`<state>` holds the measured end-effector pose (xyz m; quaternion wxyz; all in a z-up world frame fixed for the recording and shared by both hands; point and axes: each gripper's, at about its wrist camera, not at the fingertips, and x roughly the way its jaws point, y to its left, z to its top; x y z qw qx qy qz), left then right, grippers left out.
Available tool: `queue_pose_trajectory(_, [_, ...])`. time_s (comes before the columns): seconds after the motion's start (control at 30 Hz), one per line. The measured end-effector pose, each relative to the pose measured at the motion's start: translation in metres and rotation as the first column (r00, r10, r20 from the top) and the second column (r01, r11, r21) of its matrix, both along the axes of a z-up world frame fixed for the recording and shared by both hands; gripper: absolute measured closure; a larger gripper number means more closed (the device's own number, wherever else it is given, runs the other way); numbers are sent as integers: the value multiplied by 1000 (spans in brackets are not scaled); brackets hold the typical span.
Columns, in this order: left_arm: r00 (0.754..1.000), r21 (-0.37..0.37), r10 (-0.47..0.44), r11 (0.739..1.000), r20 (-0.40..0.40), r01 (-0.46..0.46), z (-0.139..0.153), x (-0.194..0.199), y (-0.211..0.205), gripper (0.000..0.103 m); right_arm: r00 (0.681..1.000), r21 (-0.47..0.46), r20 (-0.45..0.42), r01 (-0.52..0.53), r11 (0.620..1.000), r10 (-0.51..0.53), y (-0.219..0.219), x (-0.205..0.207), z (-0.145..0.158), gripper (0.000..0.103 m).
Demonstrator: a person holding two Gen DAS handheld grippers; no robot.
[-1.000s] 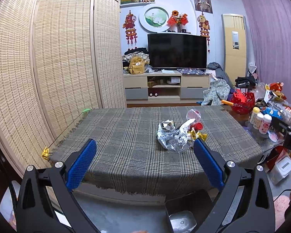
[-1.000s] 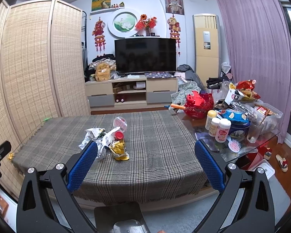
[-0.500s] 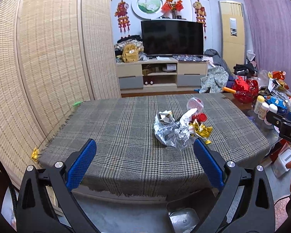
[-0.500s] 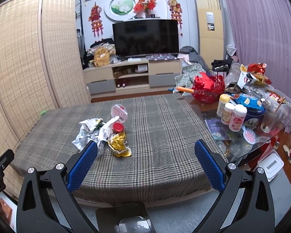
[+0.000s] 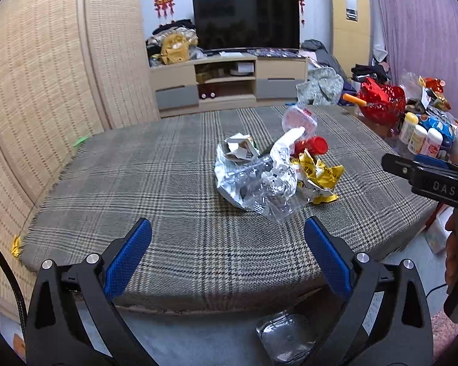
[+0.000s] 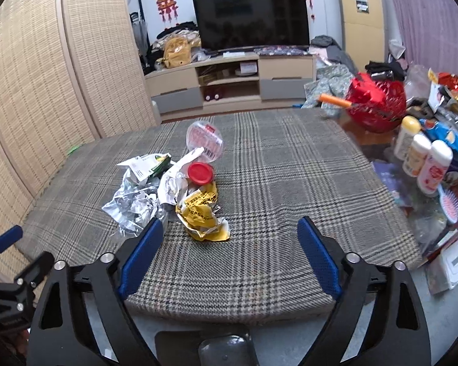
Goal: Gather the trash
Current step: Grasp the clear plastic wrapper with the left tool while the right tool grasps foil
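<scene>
Trash: one loose heap near the middle of my plaid table cloth (image 5: 155, 189), all pieces touching or overlapping.
Silver foil bag (image 5: 253, 180): crumpled, I judge it very light and springy; I would pinch a raised fold, not the flat skin, because smooth foil may slip.
Yellow wrapper (image 6: 203, 213): torn and soft, lying at the near right of the foil; any bunched edge should hold.
Red cap (image 6: 200, 173): hard and round, on top of the heap; it may roll if I push it.
Clear plastic lid (image 6: 205, 140): thin, behind the heap, probably cracks under a strong squeeze.
White torn paper (image 5: 239, 149): weak, tears easily.
Left gripper (image 5: 227, 251): spread wide, holding nothing, short of the heap.
Right gripper (image 6: 229, 248): also spread, nothing between the pads, the yellow wrapper just ahead.
Bin (image 5: 287, 338): on the floor below the near table edge.
</scene>
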<state>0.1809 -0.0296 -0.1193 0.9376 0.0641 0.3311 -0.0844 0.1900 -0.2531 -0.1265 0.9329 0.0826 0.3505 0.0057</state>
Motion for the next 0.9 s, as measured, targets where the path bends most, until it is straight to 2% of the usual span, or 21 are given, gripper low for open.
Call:
queue_pose_trajectory(0.1, [999, -24, -27, 999, -29, 27, -10, 16, -2, 14, 1000, 27, -18, -21, 999, 22, 1, 15, -10, 26])
queue_pose_trajectory(0.17, [998, -29, -38, 999, -44, 37, -17, 27, -3, 20, 998, 60, -16, -54, 997, 55, 6, 24, -14, 32])
queue_pose_trajectory(0.33, [995, -31, -63, 998, -76, 60, -31, 50, -6, 36, 989, 74, -1, -145, 987, 146, 30, 42, -13, 50])
queue_pose_trajectory(0.43, [992, -38, -84, 996, -94, 80, -39, 60, -10, 38, 982, 100, -10, -188, 977, 190, 41, 55, -15, 58])
queue_pose_trajectory(0.73, [984, -75, -113, 992, -135, 104, -58, 73, -10, 39, 962, 145, -49, -260, 955, 270, 70, 84, -33, 59])
queue_pose_trajectory(0.9, [980, -90, -126, 989, -152, 113, -67, 81, -13, 41, 958, 151, -78, -264, 953, 277, 74, 93, -47, 59])
